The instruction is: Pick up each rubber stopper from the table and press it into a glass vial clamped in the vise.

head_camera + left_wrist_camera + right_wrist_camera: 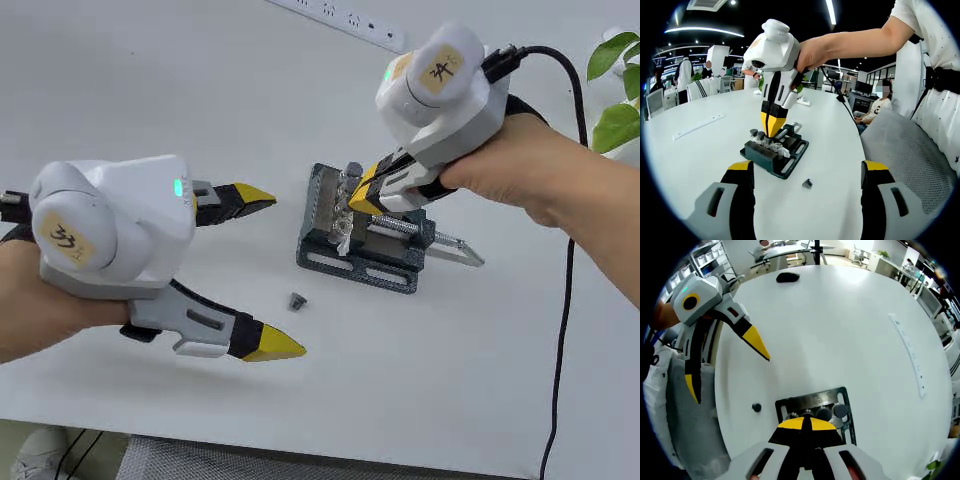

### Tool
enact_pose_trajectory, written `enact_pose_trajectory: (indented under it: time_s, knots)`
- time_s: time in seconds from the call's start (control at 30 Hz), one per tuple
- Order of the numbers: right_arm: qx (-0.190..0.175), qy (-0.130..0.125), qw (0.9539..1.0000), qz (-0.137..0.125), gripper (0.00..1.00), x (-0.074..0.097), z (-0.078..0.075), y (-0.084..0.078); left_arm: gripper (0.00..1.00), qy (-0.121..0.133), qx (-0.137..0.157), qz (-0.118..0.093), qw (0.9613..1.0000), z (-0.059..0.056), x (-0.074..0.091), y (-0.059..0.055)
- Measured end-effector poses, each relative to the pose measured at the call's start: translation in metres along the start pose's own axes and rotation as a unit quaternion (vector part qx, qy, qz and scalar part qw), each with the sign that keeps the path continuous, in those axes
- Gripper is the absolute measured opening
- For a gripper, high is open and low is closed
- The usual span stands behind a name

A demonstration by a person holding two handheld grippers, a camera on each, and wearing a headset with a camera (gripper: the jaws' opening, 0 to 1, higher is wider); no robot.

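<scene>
White table (470, 400), power strip (340, 18) at far edge, green plant (618, 95) far right, black cable (557, 380) trailing down right side, grey mesh chair (910, 150) beside table.

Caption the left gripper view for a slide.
Shut right tongs tip-down over vials in the vise; a rubber stopper lies on the white table before the open left tongs.

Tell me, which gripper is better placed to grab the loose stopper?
Left, probably: the left gripper is open with the stopper on the table just ahead of it; the right gripper is shut, down over the vise.
</scene>
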State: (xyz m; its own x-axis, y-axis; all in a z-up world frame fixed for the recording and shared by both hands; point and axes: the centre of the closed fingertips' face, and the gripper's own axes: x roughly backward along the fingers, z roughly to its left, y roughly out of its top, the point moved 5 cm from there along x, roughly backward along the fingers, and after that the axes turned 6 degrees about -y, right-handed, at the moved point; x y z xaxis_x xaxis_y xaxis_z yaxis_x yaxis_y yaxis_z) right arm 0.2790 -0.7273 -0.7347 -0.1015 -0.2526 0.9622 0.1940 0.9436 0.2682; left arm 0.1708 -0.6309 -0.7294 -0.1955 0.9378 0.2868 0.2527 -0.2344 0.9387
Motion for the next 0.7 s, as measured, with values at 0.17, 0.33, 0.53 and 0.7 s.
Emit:
enact_pose_trajectory:
  time_s: [0.17,0.33,0.53,0.7]
  knots:
    - [0.000,0.004,1.0000,0.004,0.00,-0.0002,-0.0008,0.0006,0.87,0.000,-0.001,-0.001,1.0000,0.0000,-0.0002,0.0003]
    - [-0.002,0.006,1.0000,0.005,0.00,0.0008,-0.0002,0.0009,0.87,0.000,0.001,-0.002,1.0000,0.0004,-0.0005,-0.0001]
    - [0.004,0.010,0.9999,0.009,0.00,0.0007,-0.0007,0.0017,0.87,-0.002,0.001,-0.001,1.0000,0.0009,-0.0020,-0.0003]
    - [0.004,0.013,0.9999,0.011,0.00,0.0001,-0.0024,0.0016,0.87,-0.003,0.001,-0.002,1.0000,0.0003,-0.0040,0.0015]
